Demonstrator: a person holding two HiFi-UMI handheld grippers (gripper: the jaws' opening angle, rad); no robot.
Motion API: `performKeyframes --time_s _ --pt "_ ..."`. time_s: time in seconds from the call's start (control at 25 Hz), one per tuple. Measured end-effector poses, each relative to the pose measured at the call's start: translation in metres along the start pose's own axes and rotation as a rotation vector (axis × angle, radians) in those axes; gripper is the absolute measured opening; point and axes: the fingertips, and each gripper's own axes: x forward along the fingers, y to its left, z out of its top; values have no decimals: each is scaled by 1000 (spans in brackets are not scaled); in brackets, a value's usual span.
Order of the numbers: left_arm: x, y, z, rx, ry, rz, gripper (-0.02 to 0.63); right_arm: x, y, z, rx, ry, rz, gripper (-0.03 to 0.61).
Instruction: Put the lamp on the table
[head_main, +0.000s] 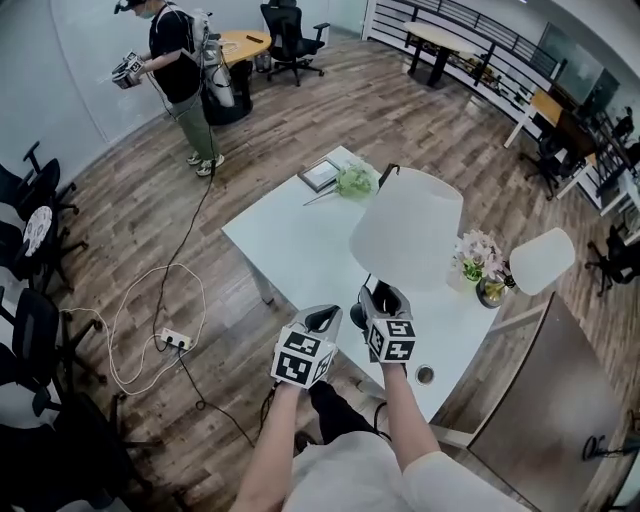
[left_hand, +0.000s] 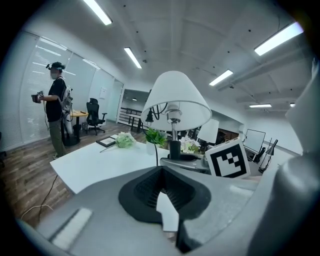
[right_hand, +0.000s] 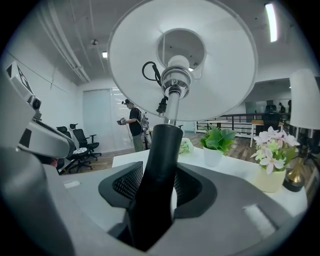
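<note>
A lamp with a white shade (head_main: 405, 228) and a black stem hangs above the near part of the white table (head_main: 290, 240). My right gripper (head_main: 378, 298) is shut on the black stem (right_hand: 162, 165), and the shade (right_hand: 180, 55) fills the top of the right gripper view. My left gripper (head_main: 325, 320) is just left of the right one, shut with nothing between its jaws (left_hand: 162, 192). The left gripper view shows the lamp (left_hand: 175, 97) upright straight ahead, with the right gripper's marker cube (left_hand: 229, 159) beside it.
On the table stand a vase of pale flowers (head_main: 478, 258), a second white-shaded lamp (head_main: 541, 260), a green plant (head_main: 355, 180) and a framed picture (head_main: 320, 174). A person (head_main: 180, 70) stands at the far left. A cable and power strip (head_main: 172, 340) lie on the floor; office chairs (head_main: 30, 230) line the left.
</note>
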Motion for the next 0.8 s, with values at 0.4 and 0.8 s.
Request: performKeyframes --time_s 0.4,0.8 --pt "67 32 28 88 73 -75 0 69 -27 1 -1 15 13 209" --pt "97 63 2 14 104 -70 0 119 -43 -12 -55 -23 -4 209"
